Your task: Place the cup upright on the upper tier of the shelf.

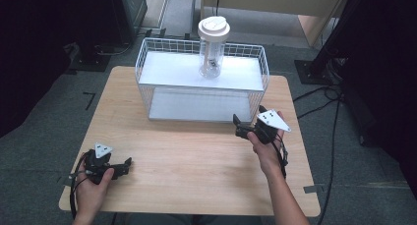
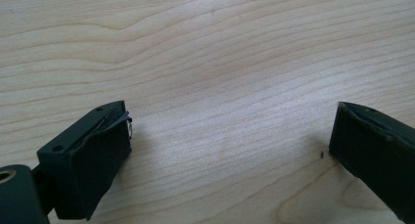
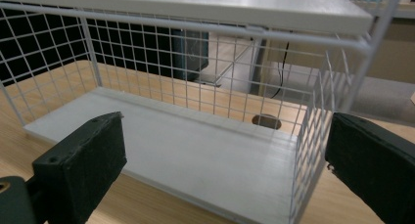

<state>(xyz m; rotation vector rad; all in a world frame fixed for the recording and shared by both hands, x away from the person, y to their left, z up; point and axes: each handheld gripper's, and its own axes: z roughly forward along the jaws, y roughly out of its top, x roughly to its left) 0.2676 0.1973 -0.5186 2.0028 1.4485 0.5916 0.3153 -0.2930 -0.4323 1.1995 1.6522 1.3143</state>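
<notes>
Both my left gripper and right gripper gape wide, empty; reaching carelessly over the wire rack could, I suspect, topple that tall bottle.

- wire rack at tabletop far edge, just ahead of right tool
- bottle on rack's top shelf
- left tool near corner, well apart from the rack
</notes>
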